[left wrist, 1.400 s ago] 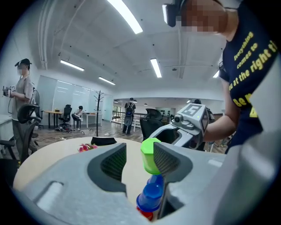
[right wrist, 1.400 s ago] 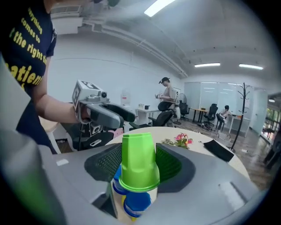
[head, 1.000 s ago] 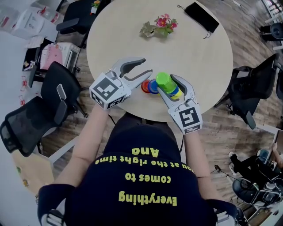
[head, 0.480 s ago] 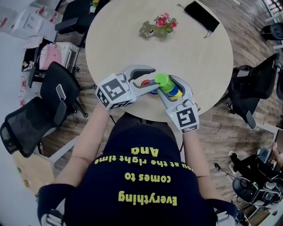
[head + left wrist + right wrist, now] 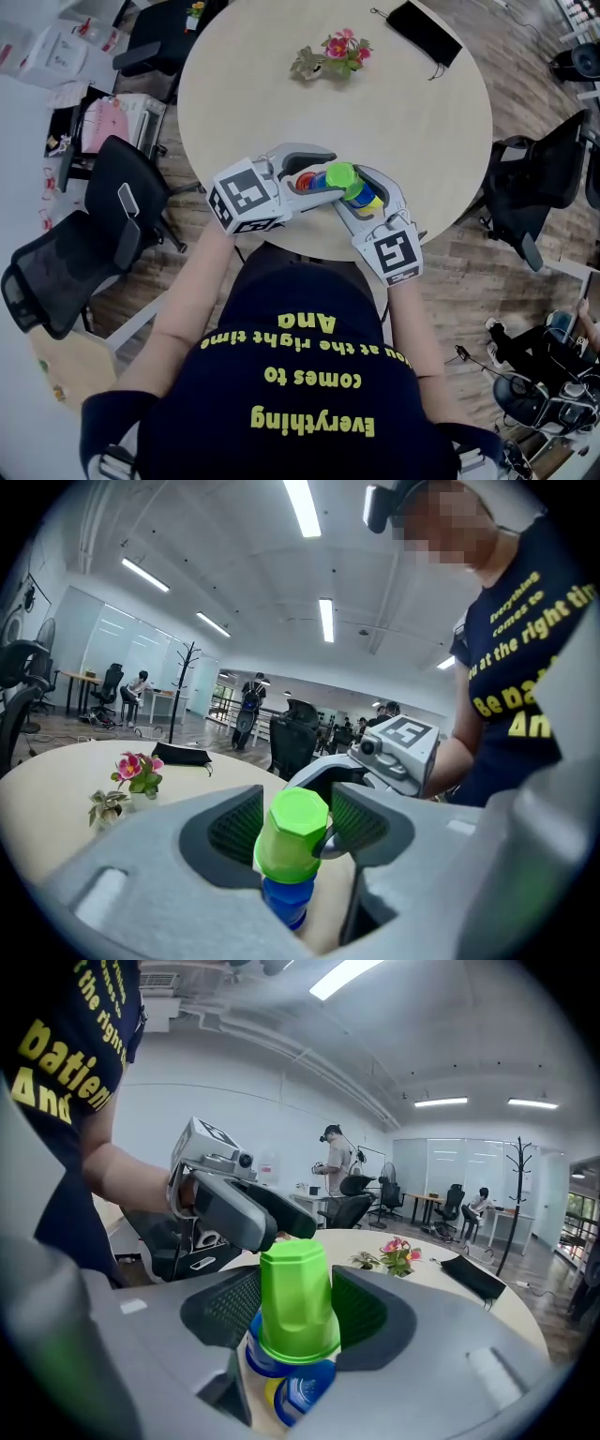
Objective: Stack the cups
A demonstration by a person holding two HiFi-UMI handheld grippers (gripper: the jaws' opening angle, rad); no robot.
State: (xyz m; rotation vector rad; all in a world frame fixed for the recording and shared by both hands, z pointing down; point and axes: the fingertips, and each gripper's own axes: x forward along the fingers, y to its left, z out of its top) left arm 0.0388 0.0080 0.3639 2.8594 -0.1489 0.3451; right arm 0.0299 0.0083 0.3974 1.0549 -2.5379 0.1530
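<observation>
The right gripper (image 5: 293, 1314) pinches the upturned green cup (image 5: 298, 1288) between its pads, likely to seat it on the blue cup (image 5: 285, 902) just beneath, while the left gripper (image 5: 298, 829), its jaws having just been opening, stands spread around the same cup without pressing, apparently letting go

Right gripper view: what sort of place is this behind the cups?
Probably an open-plan office: office chairs stand about, a seated person works at desks at the back, and there is a coat stand.
</observation>
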